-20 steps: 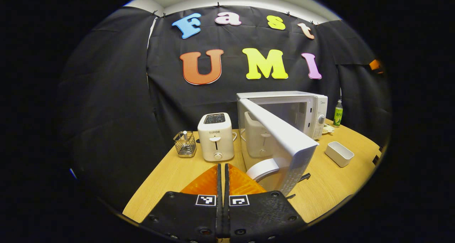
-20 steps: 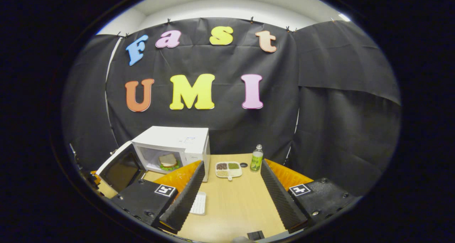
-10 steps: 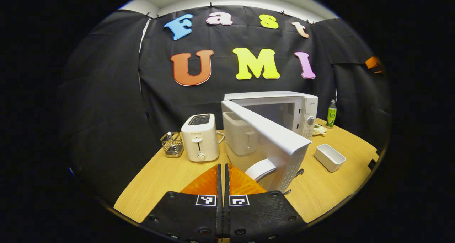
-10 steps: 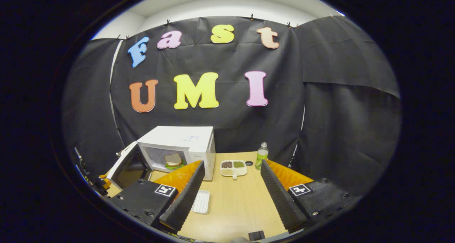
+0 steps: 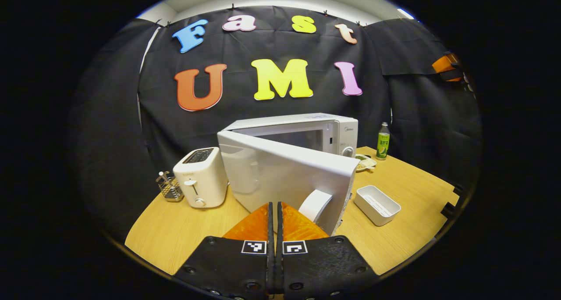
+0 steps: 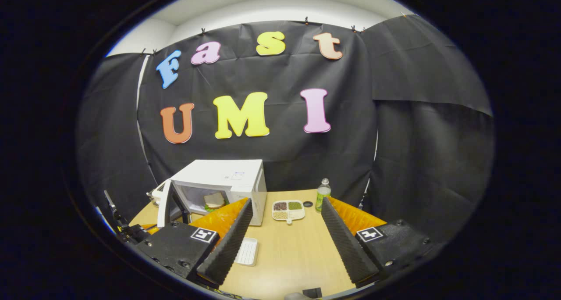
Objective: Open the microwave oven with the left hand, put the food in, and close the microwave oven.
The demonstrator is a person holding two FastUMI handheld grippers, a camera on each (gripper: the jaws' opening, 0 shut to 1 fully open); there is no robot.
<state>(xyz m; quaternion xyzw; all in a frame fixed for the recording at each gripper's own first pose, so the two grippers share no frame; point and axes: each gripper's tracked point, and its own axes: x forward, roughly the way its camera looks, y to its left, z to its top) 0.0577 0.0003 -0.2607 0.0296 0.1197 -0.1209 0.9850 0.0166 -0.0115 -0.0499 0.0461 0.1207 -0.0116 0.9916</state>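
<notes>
Left gripper view, item one: our left gripper, fingers pressed together with nothing between them, tips at the outer face of the microwave door just beside its handle; whether they touch the door we cannot tell.

Item two: microwave on the table, door partly open and angled toward the cavity.

Item three, right gripper view: sandwich inside the microwave, so we judge loading done and closing as the step in hand.

Item four: our right gripper, jaws wide and empty, above the table, well clear of the door.

Handling note: we would push flat on the door near the handle edge, following its arc until the latch catches.

Neighbours: toaster, white tray, bottle, outside the door's sweep as we judge it.
</notes>
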